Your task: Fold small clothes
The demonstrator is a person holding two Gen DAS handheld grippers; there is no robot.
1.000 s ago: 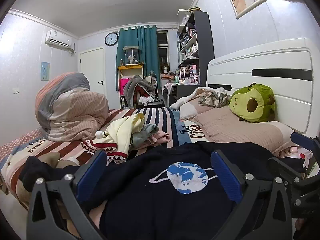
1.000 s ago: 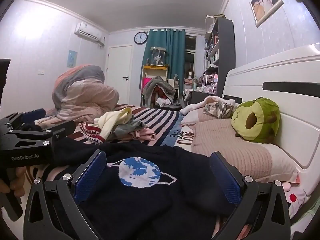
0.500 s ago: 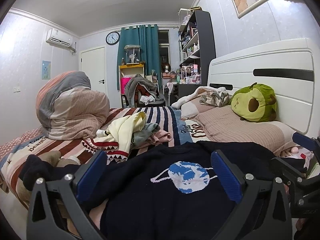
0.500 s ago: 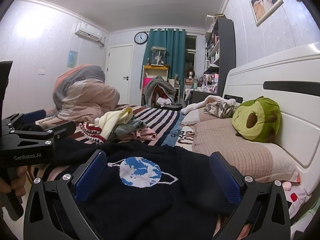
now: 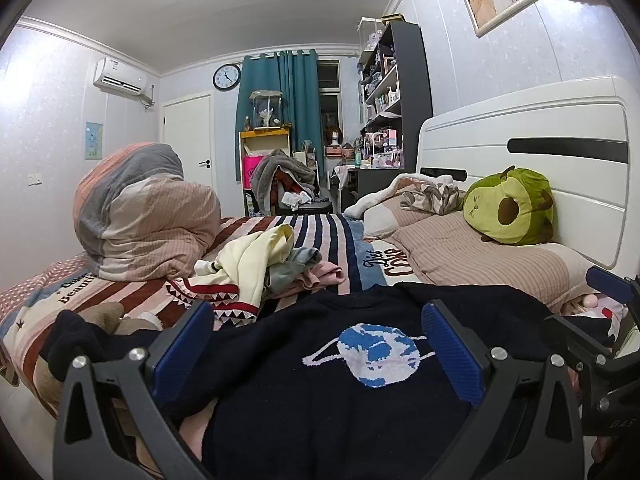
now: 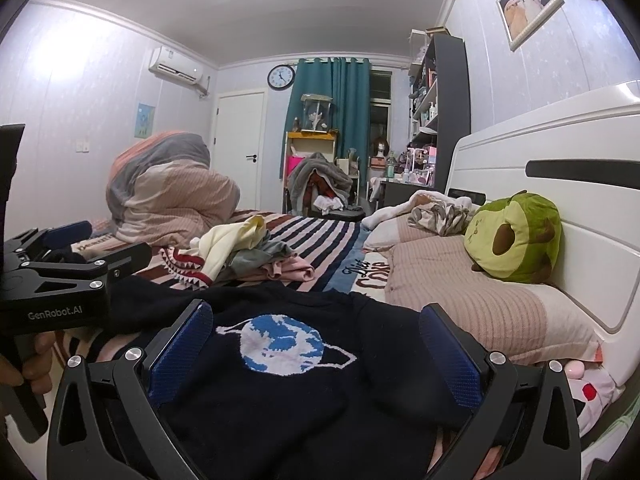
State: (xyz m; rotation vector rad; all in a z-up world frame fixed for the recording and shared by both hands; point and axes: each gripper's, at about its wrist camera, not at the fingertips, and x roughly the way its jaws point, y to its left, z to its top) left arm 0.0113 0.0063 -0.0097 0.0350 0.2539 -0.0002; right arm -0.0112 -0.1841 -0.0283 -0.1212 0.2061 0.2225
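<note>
Sweater (image 5: pixel 328 392), navy with a planet motif, is spread flat on the bed (image 5: pixel 320 232), directly ahead of and below both grippers, its collar pointing away. Left gripper (image 5: pixel 316 356) and right gripper (image 6: pixel 316 356) are held apart, nothing clamped. One sleeve (image 5: pixel 80 340) is stretched left, nearer the left gripper; unfolded clothes (image 5: pixel 264 264) lie beyond.

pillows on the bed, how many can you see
2: a striped pillow under the avocado plush, and another pillow beyond it toward the desk, partly covered by crumpled cloth. More may be hidden.
</note>
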